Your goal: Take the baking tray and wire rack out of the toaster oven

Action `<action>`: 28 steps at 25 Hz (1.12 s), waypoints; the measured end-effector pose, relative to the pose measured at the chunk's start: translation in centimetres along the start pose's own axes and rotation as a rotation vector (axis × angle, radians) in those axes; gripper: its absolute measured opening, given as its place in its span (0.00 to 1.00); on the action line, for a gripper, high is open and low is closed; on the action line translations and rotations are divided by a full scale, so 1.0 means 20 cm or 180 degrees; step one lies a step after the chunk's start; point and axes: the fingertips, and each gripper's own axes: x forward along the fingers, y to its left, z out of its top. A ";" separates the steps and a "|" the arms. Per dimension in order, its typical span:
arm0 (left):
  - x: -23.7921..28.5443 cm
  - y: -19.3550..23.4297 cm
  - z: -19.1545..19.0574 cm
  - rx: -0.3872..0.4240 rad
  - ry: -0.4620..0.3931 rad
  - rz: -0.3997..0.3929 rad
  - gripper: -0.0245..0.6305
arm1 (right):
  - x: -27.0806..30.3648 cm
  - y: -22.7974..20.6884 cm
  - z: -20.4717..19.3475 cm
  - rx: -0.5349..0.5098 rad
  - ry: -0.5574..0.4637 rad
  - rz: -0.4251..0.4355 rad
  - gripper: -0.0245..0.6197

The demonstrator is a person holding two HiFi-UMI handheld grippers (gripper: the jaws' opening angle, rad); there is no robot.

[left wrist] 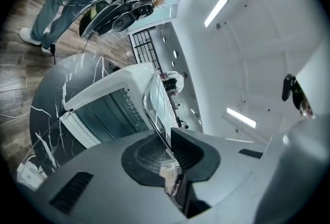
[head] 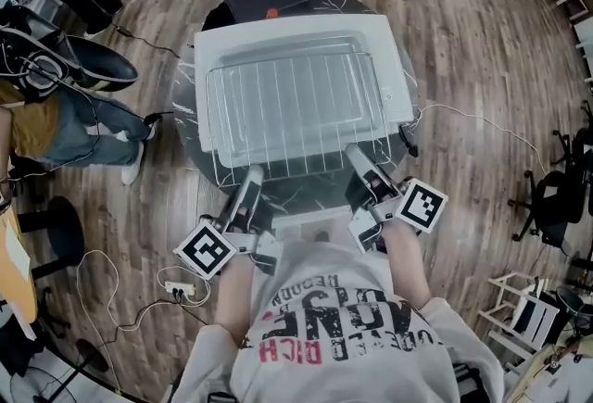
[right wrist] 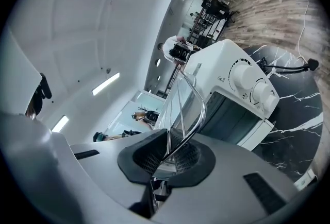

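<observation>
Both hand-held grippers were clamped on the wire rack [head: 287,114]. Left hand-held gripper [head: 252,174] pinched the rack's near edge toward its left corner. Right hand-held gripper [head: 357,154] pinched the same edge toward the right corner. In the left gripper view, the jaws were nearly together, with the rack's edge wire [left wrist: 154,99] running between the pads [left wrist: 178,145]. In the right gripper view it was the same: the frame wire [right wrist: 185,104] was nipped between almost-closed jaws.

The rack was outside the toaster oven [head: 394,68]. It was held flat and, from the head view, lay over the oven's white top. The oven sat on the round black marble desk [head: 185,95], and its door [head: 310,223] hung open on the near side. The knobs [right wrist: 247,81] were on the oven's right front.
</observation>
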 end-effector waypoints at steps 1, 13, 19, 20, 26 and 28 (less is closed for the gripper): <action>0.01 0.00 0.01 0.0000 0.0006 -0.0017 0.08 | 0.01 0.00 0.01 -0.0001 -0.0011 -0.0005 0.06; 0.12 0.00 0.11 0.0017 0.0112 -0.0105 0.08 | 0.11 -0.02 0.06 0.0059 -0.0120 -0.0053 0.06; 0.16 0.00 0.13 0.0018 0.0155 -0.0154 0.08 | 0.13 -0.02 0.09 0.0113 -0.0184 -0.0077 0.06; 0.17 0.00 0.13 0.0011 0.0159 -0.0162 0.08 | 0.13 -0.02 0.09 0.0121 -0.0192 -0.0079 0.06; 0.17 0.01 0.14 0.0007 0.0193 -0.0199 0.09 | 0.14 -0.02 0.09 0.0148 -0.0245 -0.0065 0.06; 0.17 0.01 0.14 0.0014 0.0198 -0.0198 0.09 | 0.14 -0.02 0.09 0.0129 -0.0259 -0.0046 0.06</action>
